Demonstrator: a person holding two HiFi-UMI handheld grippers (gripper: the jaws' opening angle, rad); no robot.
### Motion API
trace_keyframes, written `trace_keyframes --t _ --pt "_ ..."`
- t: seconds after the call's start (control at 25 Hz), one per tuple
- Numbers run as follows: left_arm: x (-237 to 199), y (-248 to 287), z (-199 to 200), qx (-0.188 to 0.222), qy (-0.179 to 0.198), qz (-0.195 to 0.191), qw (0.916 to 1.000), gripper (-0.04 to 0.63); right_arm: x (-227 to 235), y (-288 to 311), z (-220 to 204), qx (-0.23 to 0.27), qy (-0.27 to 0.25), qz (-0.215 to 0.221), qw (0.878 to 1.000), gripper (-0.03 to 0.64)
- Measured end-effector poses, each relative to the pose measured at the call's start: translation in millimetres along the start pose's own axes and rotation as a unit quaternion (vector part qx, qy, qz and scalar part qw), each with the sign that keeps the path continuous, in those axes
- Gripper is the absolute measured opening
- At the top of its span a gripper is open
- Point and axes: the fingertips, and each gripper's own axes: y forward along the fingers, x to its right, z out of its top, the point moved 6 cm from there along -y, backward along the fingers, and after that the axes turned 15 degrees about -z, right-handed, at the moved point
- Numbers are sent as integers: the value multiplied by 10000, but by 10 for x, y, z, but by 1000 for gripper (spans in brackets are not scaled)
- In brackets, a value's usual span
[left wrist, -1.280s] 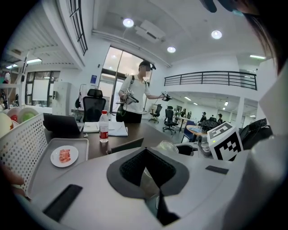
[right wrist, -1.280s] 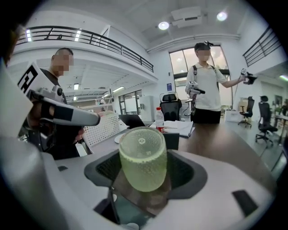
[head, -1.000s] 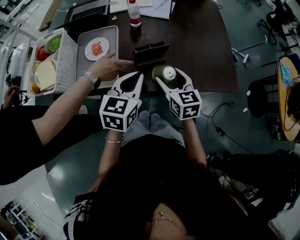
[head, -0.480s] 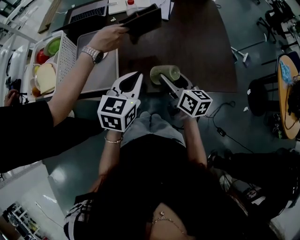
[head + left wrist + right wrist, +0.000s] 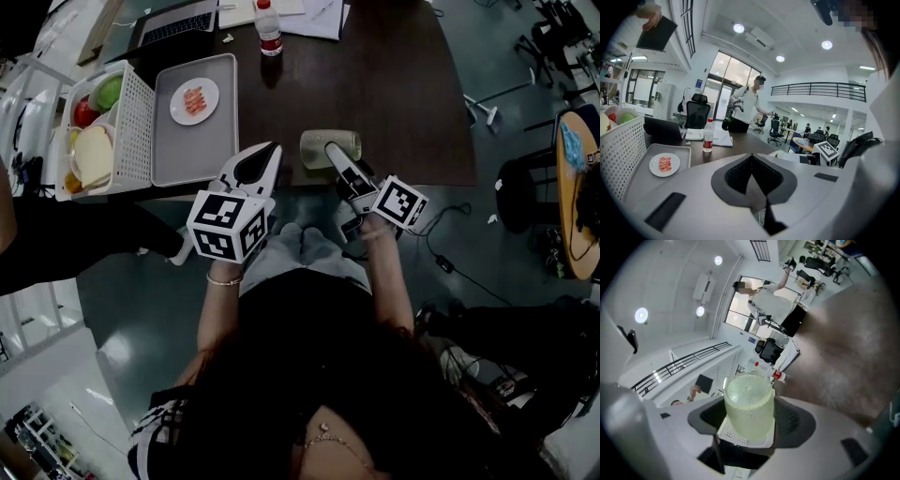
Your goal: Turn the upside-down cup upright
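The right tool point(image 5: 335, 155), rolled onto its side, grips the green cup point(image 5: 314, 150) and holds it sideways, mouth to the left, at the near edge of the surface point(image 5: 412, 94). Just left of it, the left tool point(image 5: 269, 152) points far and slightly downward, its jaws pressed together on nothing.

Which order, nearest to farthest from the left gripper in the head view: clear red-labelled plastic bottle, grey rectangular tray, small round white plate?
1. Grey rectangular tray, immediately left of the left gripper.
2. Small round white plate, on that tray.
3. Clear red-labelled plastic bottle, far across the table.
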Motion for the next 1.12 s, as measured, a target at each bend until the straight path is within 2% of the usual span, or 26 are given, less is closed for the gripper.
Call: trace_keyframes --t 0.32,0.56,0.92,1.12 --pt "-21 -24 6 95 -61 -105 9999 5 106 3 -28 -115 723 241 9970 324" --pt "-28 -25 10 138 -103 -391 9991 5 109 33 -68 -242 1193 513 9912 324" --pt "-59 -48 40 275 -197 -633 9974 5 111 39 -66 -356 1518 817 9844 324" --pt "-50 -41 39 237 -190 -841 9960 54 86 42 -61 -418 1617 991 9810 324"
